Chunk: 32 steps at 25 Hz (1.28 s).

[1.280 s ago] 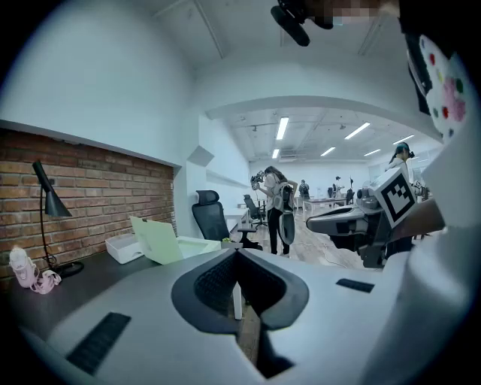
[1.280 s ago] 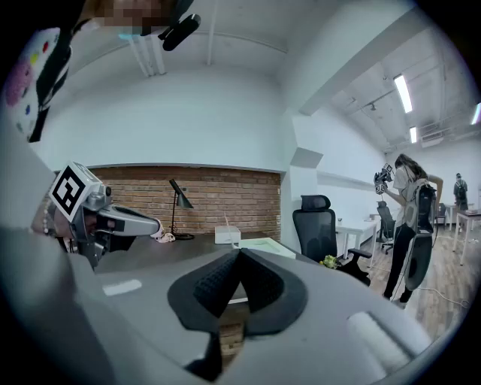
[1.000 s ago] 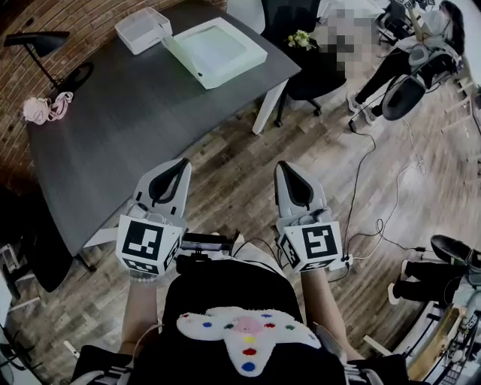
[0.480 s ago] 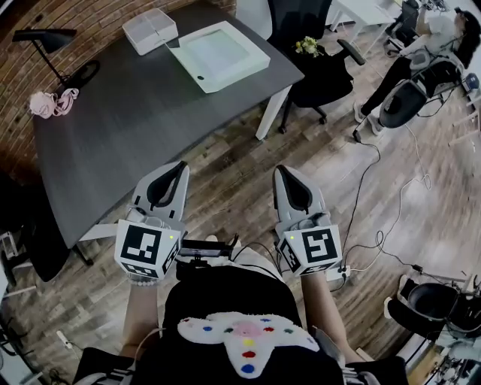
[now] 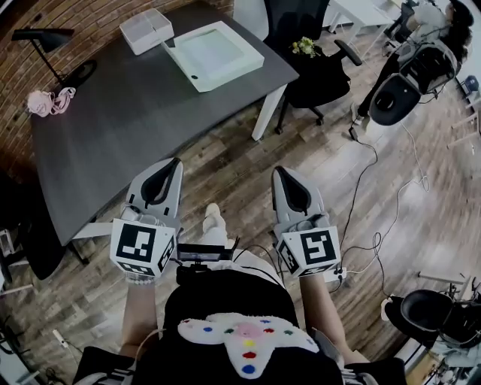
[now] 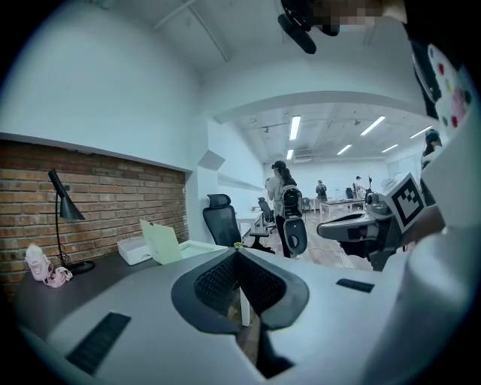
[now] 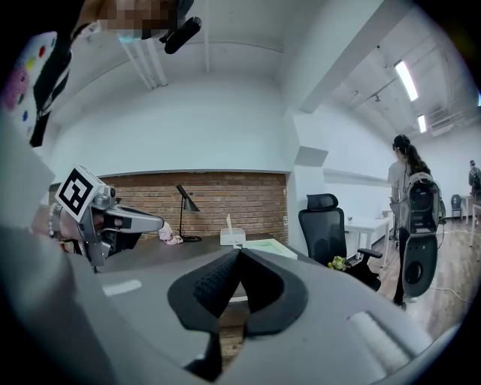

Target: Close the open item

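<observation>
Open box (image 5: pixel 219 50), dark table (image 5: pixel 128 128), wood floor (image 5: pixel 406 225)

1. In the left gripper view the upright lid (image 6: pixel 161 242) is hiding part of the box (image 6: pixel 131 251) behind it.
2. The pink thing (image 5: pixel 43 102) beside the lamp (image 5: pixel 39 34) is showing too small to identify.
3. The head view's top right corner is cutting off a seated person (image 5: pixel 436 19).
4. Its right edge is cutting off a dark chair (image 5: pixel 428 316).
5. In the right gripper view the box is showing too small to read.
</observation>
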Motion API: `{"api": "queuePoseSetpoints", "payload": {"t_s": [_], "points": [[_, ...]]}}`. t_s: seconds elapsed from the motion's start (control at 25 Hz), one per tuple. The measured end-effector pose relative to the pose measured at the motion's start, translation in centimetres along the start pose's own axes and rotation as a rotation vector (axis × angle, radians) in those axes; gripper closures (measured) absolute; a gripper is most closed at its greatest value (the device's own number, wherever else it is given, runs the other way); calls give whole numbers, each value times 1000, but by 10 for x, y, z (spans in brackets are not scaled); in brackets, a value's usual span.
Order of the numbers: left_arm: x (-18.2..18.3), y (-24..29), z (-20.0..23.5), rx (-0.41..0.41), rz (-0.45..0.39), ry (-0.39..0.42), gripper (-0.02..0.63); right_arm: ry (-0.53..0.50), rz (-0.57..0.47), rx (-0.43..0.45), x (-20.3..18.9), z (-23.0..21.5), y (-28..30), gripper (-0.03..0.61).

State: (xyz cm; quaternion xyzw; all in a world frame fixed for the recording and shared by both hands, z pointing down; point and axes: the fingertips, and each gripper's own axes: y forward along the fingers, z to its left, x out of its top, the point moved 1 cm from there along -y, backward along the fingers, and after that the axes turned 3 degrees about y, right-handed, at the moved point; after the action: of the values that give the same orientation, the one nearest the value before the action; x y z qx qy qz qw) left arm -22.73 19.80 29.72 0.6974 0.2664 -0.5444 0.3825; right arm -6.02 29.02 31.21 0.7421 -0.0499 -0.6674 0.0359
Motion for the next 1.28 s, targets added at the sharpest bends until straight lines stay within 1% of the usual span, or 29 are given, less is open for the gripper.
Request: {"api": "queuePoseSetpoints", "payload": {"t_s": [0.32, 0.48, 0.68, 0.84, 1.04, 1.28], "points": [[1, 16, 8, -17, -18, 14, 607, -4, -9, -19, -1, -4, 10, 569], [3, 33, 17, -30, -29, 30, 607, -19, -6, -29, -1, -10, 24, 569], [2, 59, 31, -43, -31, 21, 607, -2, -9, -45, 1, -22, 47, 570], [1, 85, 44, -52, -30, 17, 607, -33, 0, -45, 4, -31, 70, 569], [4, 122, 64, -55, -31, 11, 607, -27, 11, -56, 5, -50, 106, 569], [8, 161, 97, -31, -15, 8, 607, -31, 6, -45, 19, -68, 156, 569]]}}
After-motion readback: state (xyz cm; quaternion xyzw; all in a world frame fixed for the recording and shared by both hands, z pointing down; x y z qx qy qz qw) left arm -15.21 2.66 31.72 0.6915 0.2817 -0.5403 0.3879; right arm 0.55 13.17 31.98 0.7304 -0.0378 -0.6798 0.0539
